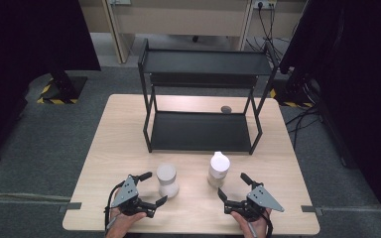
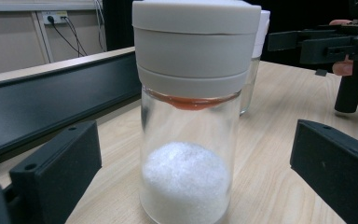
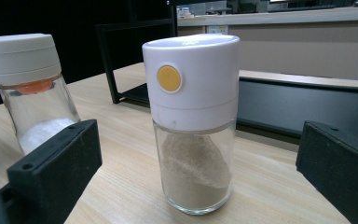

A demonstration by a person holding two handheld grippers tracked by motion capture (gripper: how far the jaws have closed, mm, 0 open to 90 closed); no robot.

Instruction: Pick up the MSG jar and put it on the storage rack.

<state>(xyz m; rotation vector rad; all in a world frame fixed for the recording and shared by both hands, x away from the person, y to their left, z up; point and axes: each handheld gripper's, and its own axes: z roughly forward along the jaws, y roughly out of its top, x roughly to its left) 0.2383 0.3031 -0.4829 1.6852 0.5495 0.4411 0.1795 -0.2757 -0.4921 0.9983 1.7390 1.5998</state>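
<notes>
High view, each spread gripper (image 1: 149, 189) (image 1: 233, 186) just before its shaker (image 1: 167, 180) (image 1: 218, 169), untouched.

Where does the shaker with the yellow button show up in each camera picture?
High view: yellow-button shaker at right of the pair, before the right gripper.
Left gripper view: partly hidden behind the grey-capped jar, upper right.
Right gripper view: centre.
Shared landmark: black shelf.

I can read no text, label, brand or number on anything from here in these views.
</notes>
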